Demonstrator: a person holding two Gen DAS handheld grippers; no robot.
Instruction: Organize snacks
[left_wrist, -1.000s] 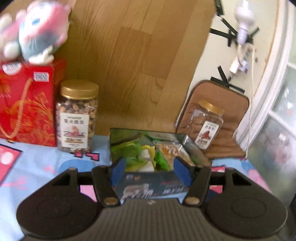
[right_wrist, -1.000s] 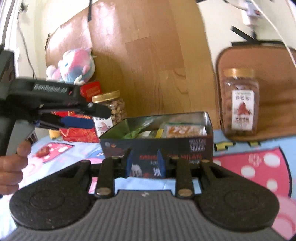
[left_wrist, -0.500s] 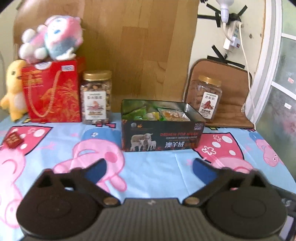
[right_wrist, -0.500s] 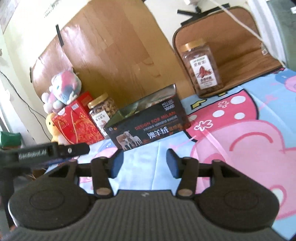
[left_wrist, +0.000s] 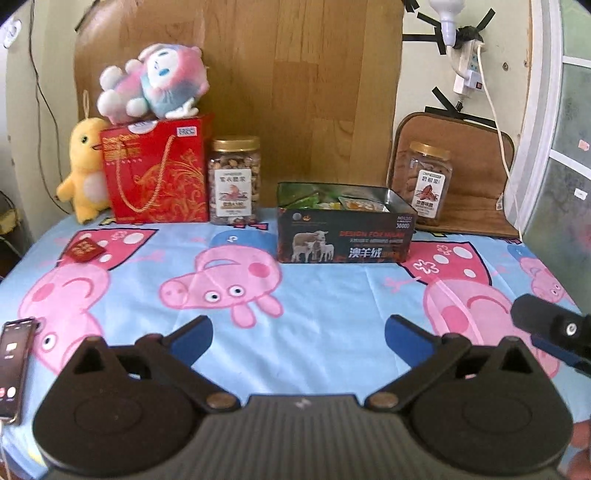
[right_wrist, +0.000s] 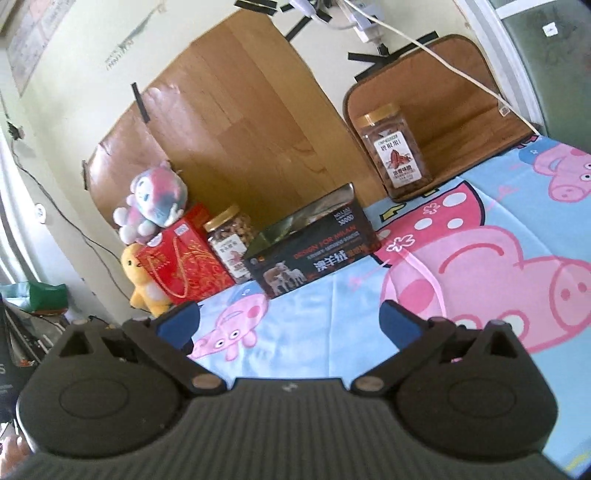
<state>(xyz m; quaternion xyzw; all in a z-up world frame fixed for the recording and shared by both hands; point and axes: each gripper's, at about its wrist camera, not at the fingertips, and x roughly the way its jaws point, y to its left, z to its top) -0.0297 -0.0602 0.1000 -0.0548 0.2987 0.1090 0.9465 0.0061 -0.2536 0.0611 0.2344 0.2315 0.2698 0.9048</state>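
L gripper (left_wrist: 297, 338): jaws spread full wide, nothing btwn them, only cartoon-pig tablecloth (left_wrist: 332, 295) ahead. R gripper (right_wrist: 290, 321): jaws opening, far apart, nothing btwn them either; its view is rolled, table slants up to the right.

Task thing: black snack tin (left_wrist: 345, 240), lid off, wrapped snacks (left_wrist: 332, 197) inside, sits at back-centre of table, apart from both grippers. Same tin in R view (right_wrist: 314, 251).

Edges & room: big bare stretch of cloth btwn grippers and tin, free to move. Back edge crowded: wood board (left_wrist: 258, 74) against wall, red gift bag (left_wrist: 157, 173) w/ plush toy (left_wrist: 155, 83) on top, yellow duck plush (left_wrist: 85, 166) just left of bag, gold-lid nut jar (left_wrist: 234, 181) beside bag. Second nut jar (left_wrist: 423, 182) right of tin, near it, in front of a brown pad (left_wrist: 476, 177) leaning at wall. Small red packet (left_wrist: 83, 251) on cloth at left, well apart from tin. Phone (left_wrist: 13, 365) at near-left table edge. Black tip of R gripper shows at right edge of L view. Window frame (left_wrist: 535, 110) at right.

Vs 1 s ago: both grippers were up against the tin's front wall, jaws narrower; now both are back from it, tin left standing alone. Half a sec ago L was already wide, R half-spread.
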